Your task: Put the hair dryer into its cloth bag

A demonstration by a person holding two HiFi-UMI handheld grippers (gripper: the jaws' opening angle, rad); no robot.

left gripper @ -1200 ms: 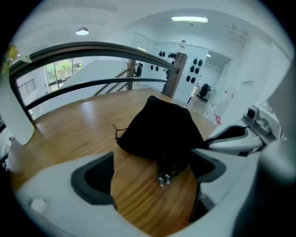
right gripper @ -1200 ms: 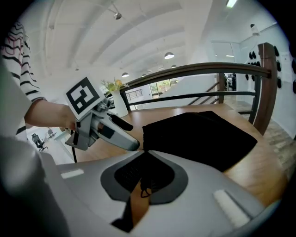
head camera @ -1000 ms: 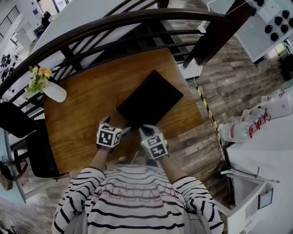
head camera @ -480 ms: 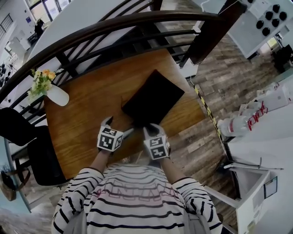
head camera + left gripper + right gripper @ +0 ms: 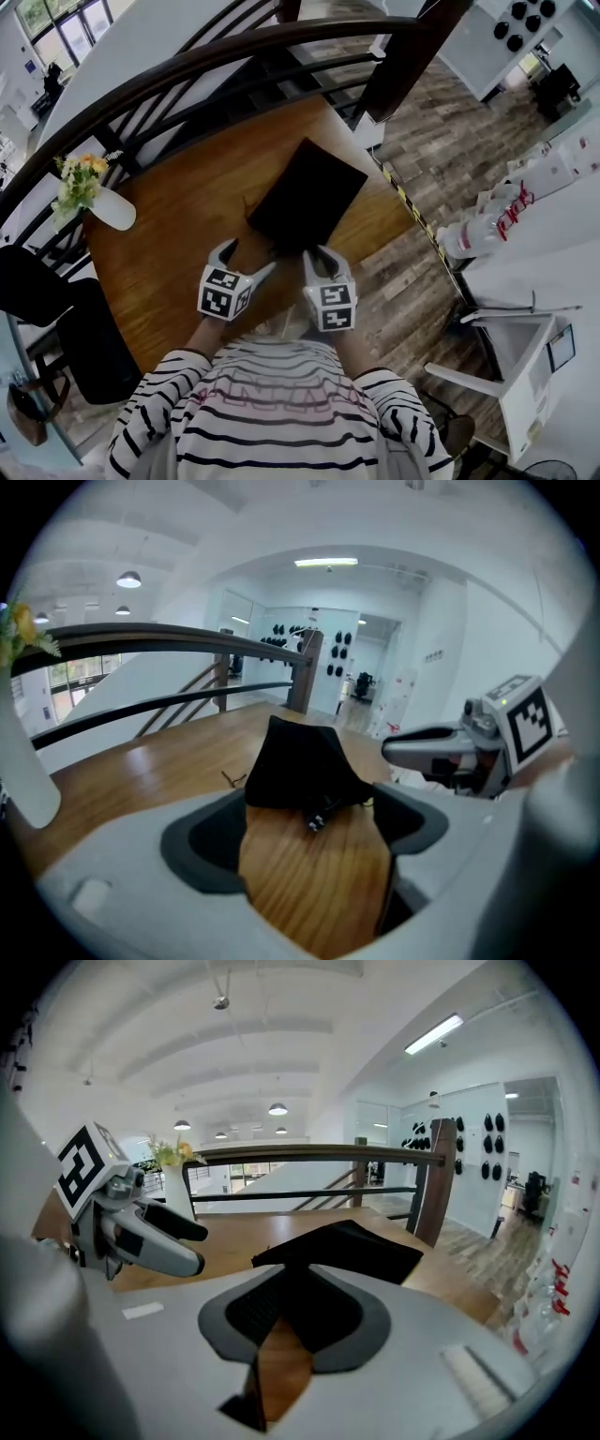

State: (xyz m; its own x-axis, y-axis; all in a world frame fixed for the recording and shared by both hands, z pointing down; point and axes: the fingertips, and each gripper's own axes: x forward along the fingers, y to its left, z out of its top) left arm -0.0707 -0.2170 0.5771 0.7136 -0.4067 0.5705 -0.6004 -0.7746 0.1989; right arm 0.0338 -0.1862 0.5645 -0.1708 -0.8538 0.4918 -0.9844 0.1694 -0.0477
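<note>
1. A white rounded vase (image 5: 111,208) with yellow and orange flowers (image 5: 77,178) is standing at the left end of the brown wooden surface (image 5: 187,197).
2. The left gripper (image 5: 247,260) is hovering over the near part of the surface. Its jaws have just been closing a little but are standing wide apart, with only bare wood between them.
3. The black cloth bag (image 5: 307,195) is lying on the surface, just ahead of both grippers.
4. The right gripper (image 5: 319,257) is hovering at the bag's near edge. Its jaws have just been closing and are leaving a narrow gap, clamping nothing.
</note>
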